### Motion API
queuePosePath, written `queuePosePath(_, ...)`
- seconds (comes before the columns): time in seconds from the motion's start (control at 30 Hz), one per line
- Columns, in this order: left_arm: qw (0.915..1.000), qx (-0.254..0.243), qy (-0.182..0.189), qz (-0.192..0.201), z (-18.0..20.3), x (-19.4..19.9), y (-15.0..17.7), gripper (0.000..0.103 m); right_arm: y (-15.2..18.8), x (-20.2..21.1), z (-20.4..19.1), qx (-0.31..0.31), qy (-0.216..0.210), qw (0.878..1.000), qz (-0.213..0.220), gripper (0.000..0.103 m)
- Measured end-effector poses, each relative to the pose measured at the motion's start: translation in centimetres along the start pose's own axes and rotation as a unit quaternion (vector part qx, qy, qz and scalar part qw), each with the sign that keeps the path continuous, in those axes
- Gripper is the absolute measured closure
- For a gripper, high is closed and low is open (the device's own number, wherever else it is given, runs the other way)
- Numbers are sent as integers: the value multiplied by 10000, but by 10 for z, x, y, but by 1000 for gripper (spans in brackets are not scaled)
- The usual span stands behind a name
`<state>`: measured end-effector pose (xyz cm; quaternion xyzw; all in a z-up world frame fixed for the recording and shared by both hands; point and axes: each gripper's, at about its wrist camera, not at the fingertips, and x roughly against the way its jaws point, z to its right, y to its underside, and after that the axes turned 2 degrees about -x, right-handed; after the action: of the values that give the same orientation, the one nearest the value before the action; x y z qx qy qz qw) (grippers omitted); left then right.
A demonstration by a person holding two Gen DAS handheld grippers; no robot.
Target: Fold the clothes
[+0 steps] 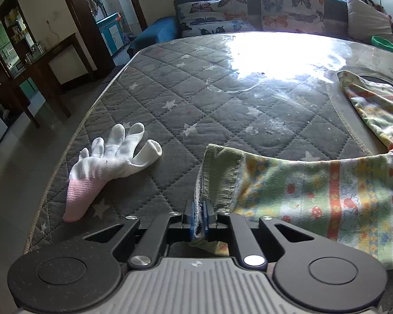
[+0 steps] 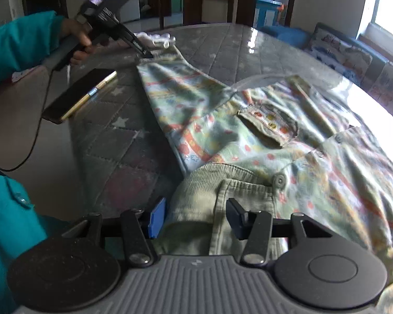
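Left wrist view: the left gripper [image 1: 199, 218] is clamped on the green ribbed cuff [image 1: 218, 172] of a sleeve, the cloth pinched between its blue pads.
Left gripper seen from the right: it [image 2: 144, 53] holds the far sleeve end low over the table [image 2: 104, 141], a hand [image 2: 77, 40] in a teal sleeve gripping its handle.
Right gripper: its [image 2: 196, 218] jaws stand apart, one on each side of a green corduroy edge [image 2: 196, 196] of the garment; they do not appear to pinch it.
Garment: a child's top [image 2: 288, 141], pale green with orange stripes and small red and yellow prints, corduroy trim, a buttoned placket [image 2: 269, 125] near its middle.
Where it lies: spread on the quilted grey star-patterned table under a clear shiny cover, the body to the right, one sleeve stretched out to the left.
Condition: wrinkled and soft, lying mostly open.
Progress: early, by my judgement; no finished fold shows, only the sleeve taken up.
Left to do: likely bring the sleeve across the body, then fold the rest.
Nearby: a white glove [image 1: 112, 159] with a pink cuff beyond the sleeve end; a dark phone [image 2: 78, 95] near the table edge.
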<state>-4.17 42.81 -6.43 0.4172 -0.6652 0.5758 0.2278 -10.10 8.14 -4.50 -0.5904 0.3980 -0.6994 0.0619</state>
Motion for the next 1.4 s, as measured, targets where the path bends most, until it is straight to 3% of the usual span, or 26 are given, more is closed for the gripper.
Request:
queuePosePath(0.17,9999,126,-23,-55,-9,4,-1,80,1,24,7,-334,40,9986,413,51)
queuePosePath(0.37,9997,121,-122,148,-7,26,-6,72,15,16,22,-647,132,9976,188,51)
queuePosePath(0.5,9991,-115,67,396,15,47,-13,65,19,42,43,-1024,381,9927,501,51)
queuePosePath(0.6,9972,-331,396,546,40,60,-19,63,23,60,67,-1433,840,9840,639,51)
queuePosePath(0.73,9911,-707,858,732,81,74,-23,59,42,78,109,-1993,1641,9641,623,51)
queuePosePath(0.93,9745,-1158,1689,917,146,87,-26,58,75,86,176,-2985,2607,9172,399,57)
queuePosePath(1.0,9672,-1277,1970,966,168,92,-27,58,86,87,200,-3394,2737,8990,418,59)
queuePosePath(1.17,9484,-1522,2606,971,224,100,-29,54,93,76,242,-4111,2714,8687,524,59)
queuePosePath(1.4,9246,-1855,3221,835,290,106,-16,50,86,47,275,-4372,3004,8467,401,58)
